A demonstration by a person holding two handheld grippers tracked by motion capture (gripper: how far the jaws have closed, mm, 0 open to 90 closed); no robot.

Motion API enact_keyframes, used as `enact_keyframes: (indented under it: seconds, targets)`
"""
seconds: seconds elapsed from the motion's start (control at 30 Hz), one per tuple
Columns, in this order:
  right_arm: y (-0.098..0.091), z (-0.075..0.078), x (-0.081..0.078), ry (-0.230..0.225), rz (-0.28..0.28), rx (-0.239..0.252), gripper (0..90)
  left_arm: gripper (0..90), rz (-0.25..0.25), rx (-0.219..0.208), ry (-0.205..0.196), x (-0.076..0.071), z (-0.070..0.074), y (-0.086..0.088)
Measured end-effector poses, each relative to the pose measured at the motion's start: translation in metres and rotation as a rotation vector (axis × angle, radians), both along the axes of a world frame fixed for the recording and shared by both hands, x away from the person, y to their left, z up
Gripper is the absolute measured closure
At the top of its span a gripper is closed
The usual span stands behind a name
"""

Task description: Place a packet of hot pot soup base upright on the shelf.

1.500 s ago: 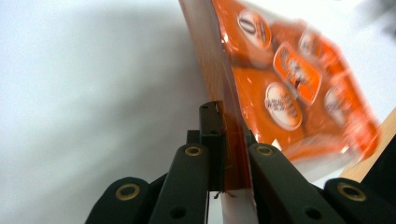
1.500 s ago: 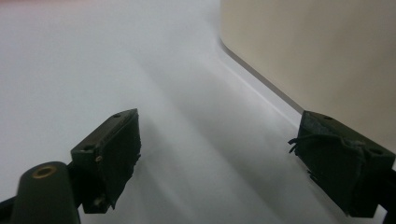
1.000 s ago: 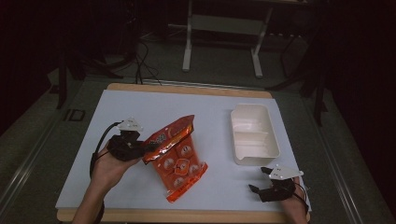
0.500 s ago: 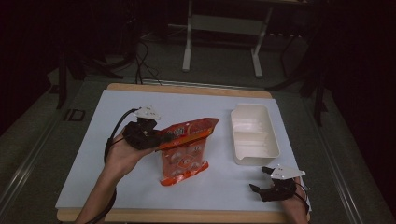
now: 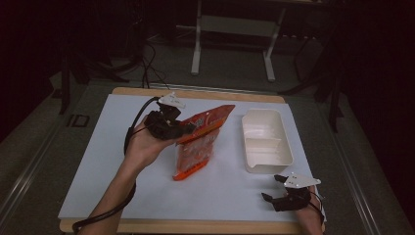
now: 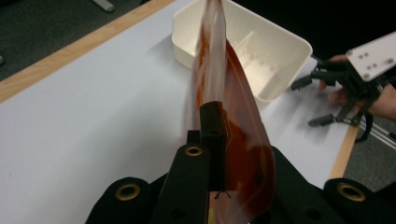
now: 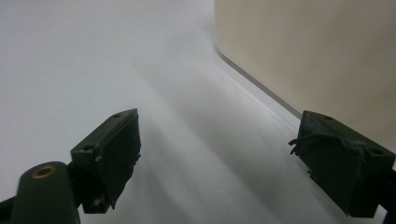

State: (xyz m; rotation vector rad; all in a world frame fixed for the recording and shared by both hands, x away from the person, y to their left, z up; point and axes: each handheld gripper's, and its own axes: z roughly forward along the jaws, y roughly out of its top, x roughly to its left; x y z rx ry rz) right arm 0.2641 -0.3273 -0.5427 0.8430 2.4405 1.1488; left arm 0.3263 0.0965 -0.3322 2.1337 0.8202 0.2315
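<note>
Orange snack bag [image 5: 201,139] is hanging from the left gripper [image 5: 182,128], whose jaws are pressing together on the bag's upper edge, so that most of the pouch is dangling below and ahead of them, its bottom corner sitting near or on the white mat [image 5: 98,161]; whether it is touching cannot be told. In the left gripper view the bag [image 6: 233,121] is rising edge-on straight out of the closed jaws, blurred, with the cream two-compartment tray [image 6: 261,51] lying beyond it. The right gripper [image 5: 281,195] is resting low on the mat, jaws spread wide and holding nothing, just on the near side of the tray [image 5: 266,142]. Judging from the thin pinch on slick film, the pouch could be slipping free if it is swinging, its weight pulling down away from the jaws. It could also be catching the tray's near wall and nudging the light tray off to the side.
</note>
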Motion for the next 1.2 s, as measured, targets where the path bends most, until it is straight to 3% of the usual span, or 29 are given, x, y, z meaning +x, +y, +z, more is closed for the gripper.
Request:
enact_keyframes:
  seconds: [0.4, 0.67, 0.9, 1.2]
  targets:
    - [-0.002, 0.001, 0.000, 0.003, -0.006, 0.018, 13.8, 90.0, 0.028, -0.078, 0.007, 0.026, 0.012, -0.014]
    - [-0.005, 0.001, -0.001, 0.005, -0.015, 0.021, 13.8, 90.0, 0.009, -0.075, -0.013, 0.032, 0.024, -0.033]
    - [-0.009, 0.002, -0.001, 0.010, -0.033, 0.035, 13.8, 90.0, 0.014, -0.107, -0.034, 0.038, 0.033, -0.041]
    - [-0.010, 0.002, 0.000, 0.014, -0.033, 0.038, 13.8, 90.0, 0.005, -0.113, -0.045, 0.046, 0.045, -0.056]
